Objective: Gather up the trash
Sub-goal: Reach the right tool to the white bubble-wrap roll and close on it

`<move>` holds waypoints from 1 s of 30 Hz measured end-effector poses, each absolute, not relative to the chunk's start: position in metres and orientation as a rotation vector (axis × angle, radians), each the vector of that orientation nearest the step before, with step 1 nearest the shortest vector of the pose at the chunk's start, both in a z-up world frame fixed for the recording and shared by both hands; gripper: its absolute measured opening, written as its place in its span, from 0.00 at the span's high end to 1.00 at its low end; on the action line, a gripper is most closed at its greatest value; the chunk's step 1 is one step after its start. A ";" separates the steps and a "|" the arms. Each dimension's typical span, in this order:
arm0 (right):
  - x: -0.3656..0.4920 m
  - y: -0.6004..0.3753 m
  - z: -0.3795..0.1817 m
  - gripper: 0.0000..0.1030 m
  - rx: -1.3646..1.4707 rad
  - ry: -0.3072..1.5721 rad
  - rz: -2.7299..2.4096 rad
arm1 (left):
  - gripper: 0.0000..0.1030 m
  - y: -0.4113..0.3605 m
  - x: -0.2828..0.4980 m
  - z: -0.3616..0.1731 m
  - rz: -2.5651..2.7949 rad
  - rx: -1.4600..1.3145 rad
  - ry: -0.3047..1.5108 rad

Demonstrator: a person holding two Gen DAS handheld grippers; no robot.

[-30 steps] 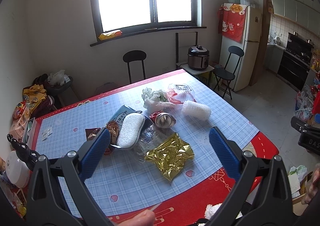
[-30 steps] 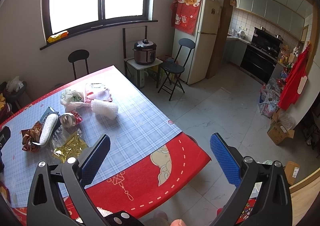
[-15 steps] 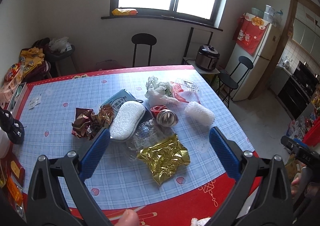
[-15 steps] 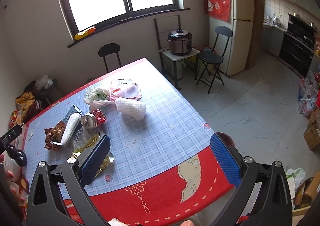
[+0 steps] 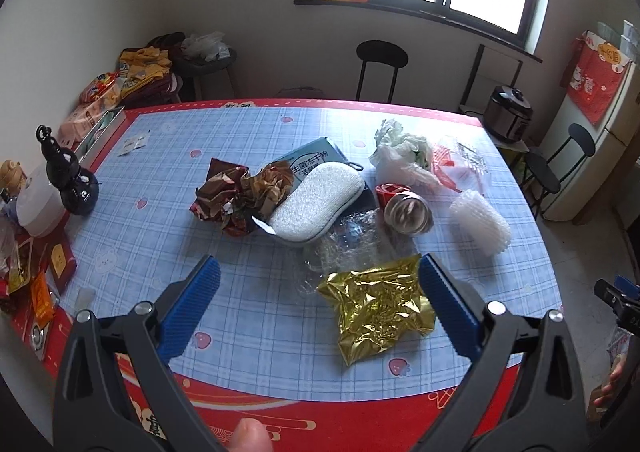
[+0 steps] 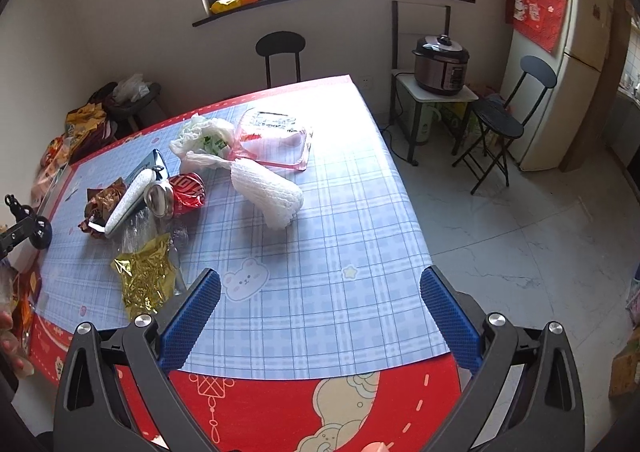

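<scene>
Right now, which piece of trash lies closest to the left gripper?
The crumpled gold foil wrapper: it lies just ahead of the open left gripper, beside its right finger, while the other trash sits farther back.

Left claw (image 5: 316, 276) spread wide, right claw (image 6: 320, 288) likewise, both empty

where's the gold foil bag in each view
Left wrist: the gold foil bag lies low and right of centre, just inside the right one of the open left gripper fingers.
Right wrist: it lies at lower left, left of the open right gripper.
Shared landmark: the crushed red can behind it.
</scene>
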State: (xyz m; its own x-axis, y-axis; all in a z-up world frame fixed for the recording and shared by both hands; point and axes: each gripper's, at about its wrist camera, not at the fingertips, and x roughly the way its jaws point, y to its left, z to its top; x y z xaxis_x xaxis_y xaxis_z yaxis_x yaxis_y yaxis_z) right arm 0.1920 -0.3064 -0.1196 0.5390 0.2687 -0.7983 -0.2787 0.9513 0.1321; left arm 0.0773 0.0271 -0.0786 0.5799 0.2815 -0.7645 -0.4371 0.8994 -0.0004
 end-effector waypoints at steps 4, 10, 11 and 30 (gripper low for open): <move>0.213 -0.300 -0.137 0.05 -0.002 1.002 0.402 | 0.05 0.026 0.072 -0.095 0.488 -0.160 0.902; 0.234 -0.270 -0.157 0.05 -0.103 0.973 0.522 | 0.05 0.035 0.070 -0.116 0.503 -0.143 0.944; 0.237 -0.263 -0.161 0.05 -0.119 0.970 0.540 | 0.05 0.036 0.071 -0.121 0.490 -0.138 0.949; 0.333 -0.161 -0.213 0.34 -0.372 0.994 0.664 | 0.30 0.056 0.111 -0.219 0.215 -0.342 1.085</move>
State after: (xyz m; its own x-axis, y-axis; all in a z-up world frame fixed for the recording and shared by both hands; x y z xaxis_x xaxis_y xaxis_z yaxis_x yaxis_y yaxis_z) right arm 0.3329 -0.1609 -0.2130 0.3741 0.3416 -0.8622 -0.6656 0.7463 0.0069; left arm 0.1105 0.0563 -0.2193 0.4534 0.0040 -0.8913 -0.3359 0.9270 -0.1667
